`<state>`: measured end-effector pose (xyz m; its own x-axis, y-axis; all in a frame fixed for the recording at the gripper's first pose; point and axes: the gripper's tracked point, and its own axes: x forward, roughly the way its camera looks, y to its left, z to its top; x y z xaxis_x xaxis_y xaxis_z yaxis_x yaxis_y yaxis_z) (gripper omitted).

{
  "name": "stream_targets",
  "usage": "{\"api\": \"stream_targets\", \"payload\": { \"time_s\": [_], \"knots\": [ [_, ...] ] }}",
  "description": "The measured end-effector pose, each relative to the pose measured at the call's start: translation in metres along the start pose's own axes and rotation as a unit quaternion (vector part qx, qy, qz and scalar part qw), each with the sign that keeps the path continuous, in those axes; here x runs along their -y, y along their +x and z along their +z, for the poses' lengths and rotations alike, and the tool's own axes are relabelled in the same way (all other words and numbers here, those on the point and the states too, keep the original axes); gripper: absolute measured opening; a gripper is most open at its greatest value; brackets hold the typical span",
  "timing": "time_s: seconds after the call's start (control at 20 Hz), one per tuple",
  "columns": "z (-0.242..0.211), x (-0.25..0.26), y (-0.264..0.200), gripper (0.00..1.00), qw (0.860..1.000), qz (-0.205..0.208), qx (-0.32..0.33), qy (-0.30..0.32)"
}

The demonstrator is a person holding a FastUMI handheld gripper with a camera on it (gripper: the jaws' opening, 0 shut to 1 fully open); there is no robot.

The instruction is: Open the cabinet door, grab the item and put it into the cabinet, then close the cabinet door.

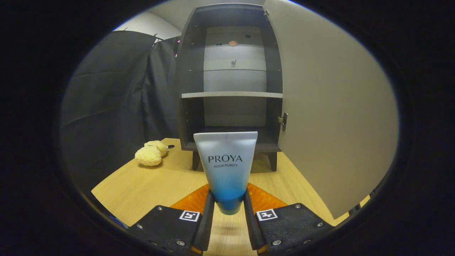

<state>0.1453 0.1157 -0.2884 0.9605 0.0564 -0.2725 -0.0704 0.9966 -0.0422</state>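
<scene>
My gripper (227, 208) is shut on a white-to-blue squeeze tube (227, 167), which stands upright between the fingers with its cap end down, lifted above the wooden table (142, 185). Straight beyond the tube stands a dark cabinet (231, 81) on short legs, its pale door (330, 106) swung wide open to the right. One light shelf (231, 95) splits the inside into an upper and a lower compartment, and the lower one sits just behind the tube's top edge.
A yellow plush toy (151, 153) lies on the table left of the cabinet's feet. The open door reaches forward along the right side, close to my right finger. Black cloth hangs to the left.
</scene>
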Motion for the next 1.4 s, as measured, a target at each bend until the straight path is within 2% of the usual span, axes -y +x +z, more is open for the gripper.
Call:
{"api": "stream_targets", "payload": {
  "time_s": [0.4, 0.7, 1.2, 1.4],
  "knots": [
    [0.129, -0.003, 0.025, 0.43, 0.998, 0.001, 0.047, -0.029],
    [0.200, 0.005, 0.064, 0.43, 0.997, -0.006, 0.069, -0.034],
    [0.299, 0.007, 0.179, 0.43, 0.995, -0.005, 0.091, -0.044],
    [0.316, 0.009, 0.230, 0.43, 0.994, -0.016, 0.100, -0.039]
  ]
}}
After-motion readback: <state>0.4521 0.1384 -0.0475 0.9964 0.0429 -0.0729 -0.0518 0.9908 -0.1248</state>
